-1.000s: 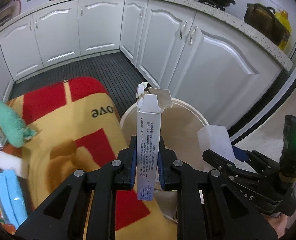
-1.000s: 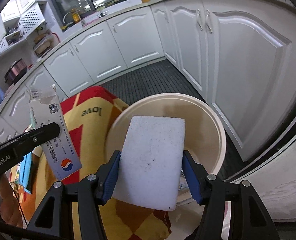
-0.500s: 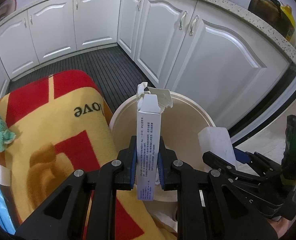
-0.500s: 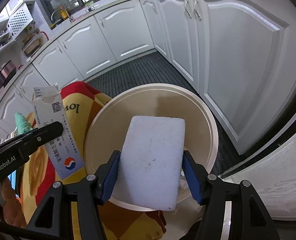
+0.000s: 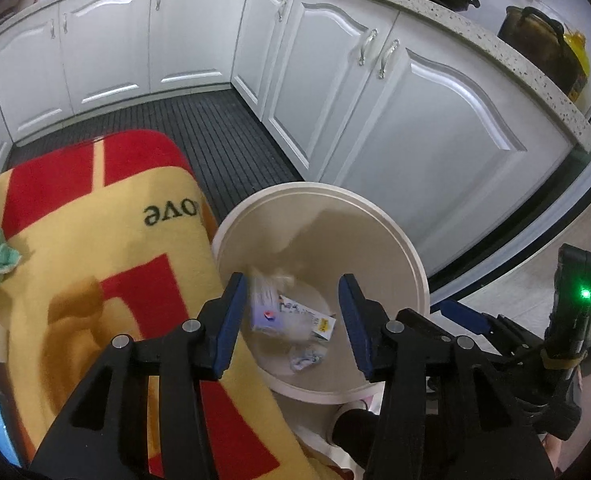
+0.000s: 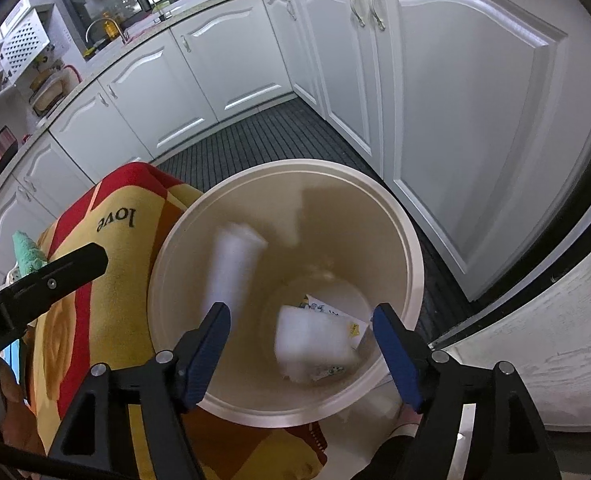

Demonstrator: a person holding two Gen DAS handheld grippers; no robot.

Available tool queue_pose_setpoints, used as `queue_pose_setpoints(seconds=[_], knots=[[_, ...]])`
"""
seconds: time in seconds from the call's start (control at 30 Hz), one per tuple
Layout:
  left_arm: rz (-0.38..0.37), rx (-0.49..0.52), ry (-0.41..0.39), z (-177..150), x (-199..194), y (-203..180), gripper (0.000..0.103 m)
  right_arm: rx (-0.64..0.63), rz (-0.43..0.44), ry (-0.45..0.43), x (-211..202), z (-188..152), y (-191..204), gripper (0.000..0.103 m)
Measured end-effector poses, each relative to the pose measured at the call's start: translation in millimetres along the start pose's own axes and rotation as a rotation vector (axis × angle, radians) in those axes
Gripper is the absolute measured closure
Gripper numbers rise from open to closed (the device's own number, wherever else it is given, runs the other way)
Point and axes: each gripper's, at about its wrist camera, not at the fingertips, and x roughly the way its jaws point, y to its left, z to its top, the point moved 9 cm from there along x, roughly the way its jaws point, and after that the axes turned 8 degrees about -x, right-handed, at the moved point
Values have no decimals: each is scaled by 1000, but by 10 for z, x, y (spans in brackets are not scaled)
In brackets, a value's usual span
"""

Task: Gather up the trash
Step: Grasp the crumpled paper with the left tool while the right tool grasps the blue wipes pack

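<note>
Now, my findings, bin (image 5: 415,256) as landmark:
Left tool (image 5: 291,312): jaws just opened, nothing between them, above bin.
Right tool (image 6: 301,334): jaws just spread, empty, above bin.
Carton (image 5: 264,307): blurred, inside bin.
White block (image 6: 311,344): inside bin.

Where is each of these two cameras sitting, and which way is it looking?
Left wrist: sits on the left gripper, looks steeply down into the bin beside the blanket; shows its own open fingers and the right gripper to the right.
Right wrist: sits on the right gripper, looks down into the bin; shows its own open fingers and a left gripper finger.
Shared: bin, blanket, white cabinets, dark floor mat.
</note>
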Motion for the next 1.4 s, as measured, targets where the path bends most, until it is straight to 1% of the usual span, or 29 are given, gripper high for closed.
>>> queue_pose_setpoints(seconds=[0.23, 0.43, 0.6, 0.77, 1.03, 1.17, 1.27, 1.37, 1.4], knots=[[43, -2, -33, -48, -215, 134, 57, -25, 11, -16, -80, 5, 122, 32], [104, 9, -78, -109, -471, 302, 57, -49, 27, -37, -183, 5, 324, 32], [133, -15, -98, -167, -657, 480, 57, -80, 45, -55, -281, -8, 537, 31], [159, -48, -121, -299, -957, 720, 57, -115, 72, -68, -372, -18, 769, 31], [219, -126, -125, -570, -1461, 1296, 57, -202, 142, -71, -452, -77, 1371, 29], [273, -184, -124, -736, -1755, 1727, 57, -247, 196, -56, -441, -137, 1728, 27], [328, -230, -132, -881, -1999, 2111, 57, -285, 233, -36, -400, -216, 2022, 26], [362, -278, -133, -1032, -2190, 2432, 57, -322, 276, -12, -360, -290, 2311, 26], [372, -293, -133, -1087, -2236, 2532, 55, -334, 294, -1, -342, -318, 2420, 26]])
